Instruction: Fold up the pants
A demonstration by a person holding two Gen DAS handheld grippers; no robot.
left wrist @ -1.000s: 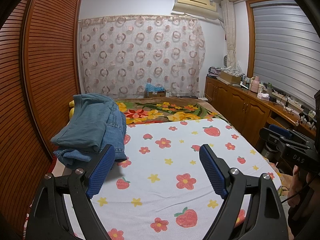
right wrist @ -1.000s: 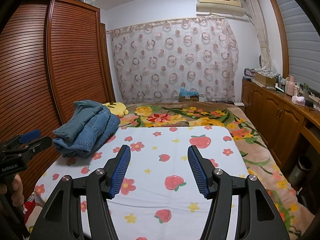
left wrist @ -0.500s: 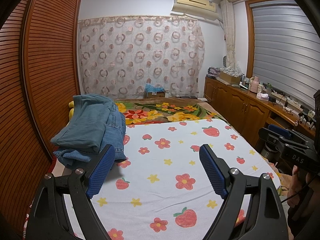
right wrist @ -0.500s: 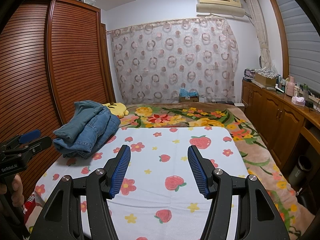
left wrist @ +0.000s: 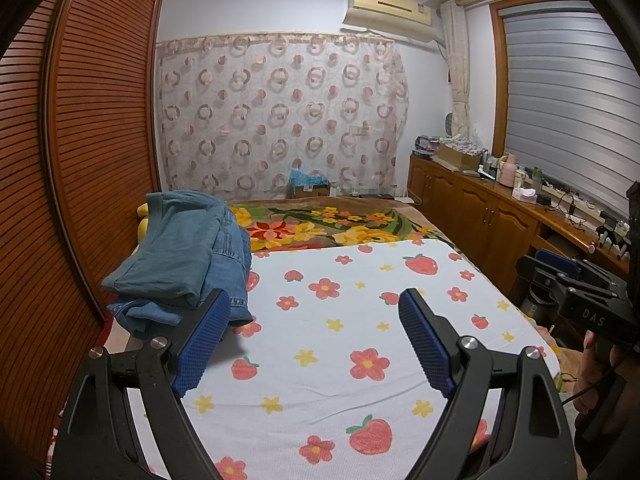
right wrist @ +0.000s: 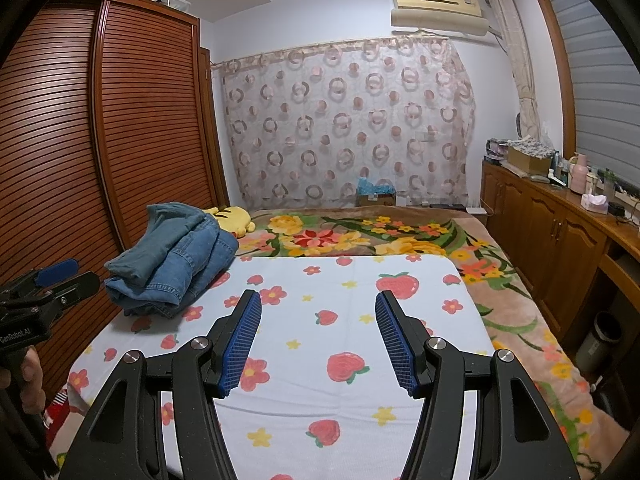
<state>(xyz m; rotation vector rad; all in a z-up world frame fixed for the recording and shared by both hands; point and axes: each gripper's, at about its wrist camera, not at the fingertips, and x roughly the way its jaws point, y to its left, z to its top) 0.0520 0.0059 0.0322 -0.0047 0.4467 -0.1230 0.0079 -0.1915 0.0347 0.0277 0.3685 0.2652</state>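
A pile of folded blue denim pants (left wrist: 182,258) lies at the far left of the bed; it also shows in the right wrist view (right wrist: 172,262). My left gripper (left wrist: 314,314) is open and empty, held above the white strawberry-print sheet (left wrist: 340,360), with its left finger near the pile's front edge. My right gripper (right wrist: 318,312) is open and empty above the same sheet (right wrist: 340,344), to the right of the pile. Each view shows the other gripper at its edge: the right one (left wrist: 576,296), the left one (right wrist: 44,284).
A brown louvred wardrobe (left wrist: 80,160) stands close along the bed's left side. A floral blanket (right wrist: 360,236) and a yellow plush toy (right wrist: 230,218) lie at the far end. A wooden cabinet (right wrist: 560,232) with clutter runs along the right wall.
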